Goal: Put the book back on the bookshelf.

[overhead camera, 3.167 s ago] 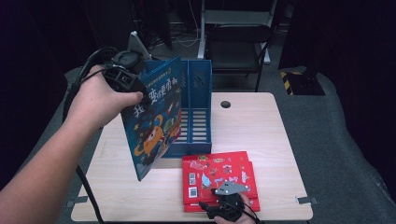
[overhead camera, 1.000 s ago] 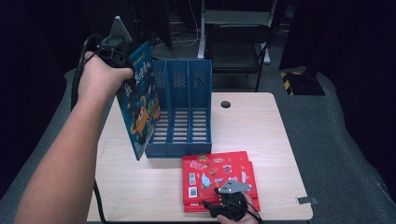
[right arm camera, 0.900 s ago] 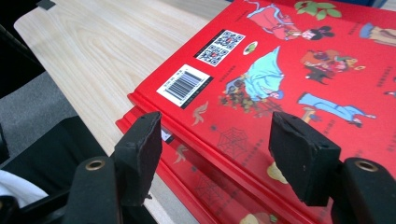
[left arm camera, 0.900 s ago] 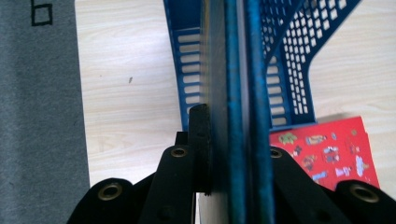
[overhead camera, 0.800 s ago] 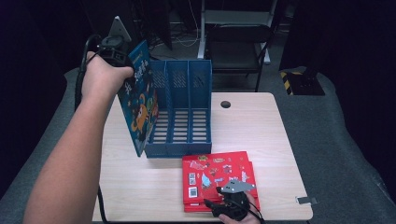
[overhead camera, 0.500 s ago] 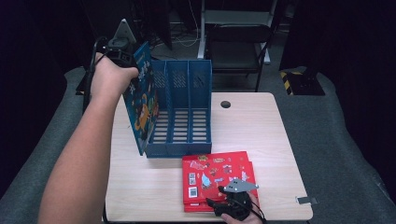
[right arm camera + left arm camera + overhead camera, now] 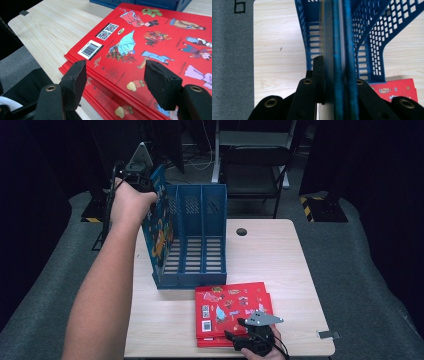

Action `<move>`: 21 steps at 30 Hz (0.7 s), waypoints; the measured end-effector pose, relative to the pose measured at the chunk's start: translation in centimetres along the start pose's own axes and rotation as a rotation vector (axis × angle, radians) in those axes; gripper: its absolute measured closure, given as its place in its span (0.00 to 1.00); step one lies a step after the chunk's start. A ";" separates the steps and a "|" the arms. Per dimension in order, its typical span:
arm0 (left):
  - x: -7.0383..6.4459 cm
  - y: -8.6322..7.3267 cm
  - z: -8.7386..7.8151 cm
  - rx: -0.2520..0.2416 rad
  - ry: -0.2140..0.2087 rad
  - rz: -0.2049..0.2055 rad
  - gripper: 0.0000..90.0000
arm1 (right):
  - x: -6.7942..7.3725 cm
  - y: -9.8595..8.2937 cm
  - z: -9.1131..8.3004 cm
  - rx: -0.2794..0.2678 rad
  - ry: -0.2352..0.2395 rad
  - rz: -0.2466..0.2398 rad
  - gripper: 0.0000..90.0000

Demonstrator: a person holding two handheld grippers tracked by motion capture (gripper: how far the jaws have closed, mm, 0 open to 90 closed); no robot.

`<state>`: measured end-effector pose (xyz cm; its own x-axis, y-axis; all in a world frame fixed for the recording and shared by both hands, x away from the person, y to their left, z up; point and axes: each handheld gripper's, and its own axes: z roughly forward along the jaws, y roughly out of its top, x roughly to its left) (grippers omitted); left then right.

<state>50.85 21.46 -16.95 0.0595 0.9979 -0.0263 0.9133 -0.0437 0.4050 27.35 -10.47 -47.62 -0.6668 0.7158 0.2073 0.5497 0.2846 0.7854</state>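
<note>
Left tongs (image 7: 332, 82) clamped, right tongs (image 7: 117, 82) agape

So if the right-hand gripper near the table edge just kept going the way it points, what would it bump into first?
Most likely the red books. The right gripper hangs open just above the top cover, angled slightly down across it, so its jaws would meet that cover first. The blue file rack stands beyond; exact height is hard to judge.

Bench (image 7: 280, 255): light wood-grain top with rounded corners, standing on grey floor covering (image 7: 360, 270). A round dark cable hole (image 7: 242, 231) sits near the far edge. A blue file rack (image 7: 200, 245) with 3 slotted compartments stands on the far left portion of the bench. A stack of red picture books (image 7: 230, 312) lies flat at the near edge, just in front of the rack, barcode side up. A small grey tab (image 7: 327, 334) lies at the near right corner.
</note>
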 end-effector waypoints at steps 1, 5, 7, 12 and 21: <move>-0.1 0.1 0.1 -0.001 0.006 -0.003 0.92 | -0.1 0.0 -0.1 -0.004 -0.001 -0.001 0.38; -0.1 0.4 0.4 -0.001 0.004 -0.012 0.92 | -0.4 0.0 -0.4 -0.013 -0.006 0.006 0.38; -0.1 0.4 0.6 -0.001 0.001 -0.012 0.92 | -0.4 -0.1 -0.6 -0.011 -0.005 0.013 0.38; 0.0 0.6 0.7 -0.014 -0.002 -0.020 0.92 | -0.6 -0.2 -0.4 -0.004 -0.007 0.010 0.38; 0.5 0.7 1.6 -0.034 -0.005 -0.041 0.92 | -0.8 -0.4 -0.1 0.028 -0.025 -0.002 0.37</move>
<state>52.20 21.87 -18.09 0.0246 0.9986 -0.0475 0.9008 -0.0015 0.4343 27.58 -11.20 -48.04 -0.6554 0.7308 0.1906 0.5622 0.3035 0.7693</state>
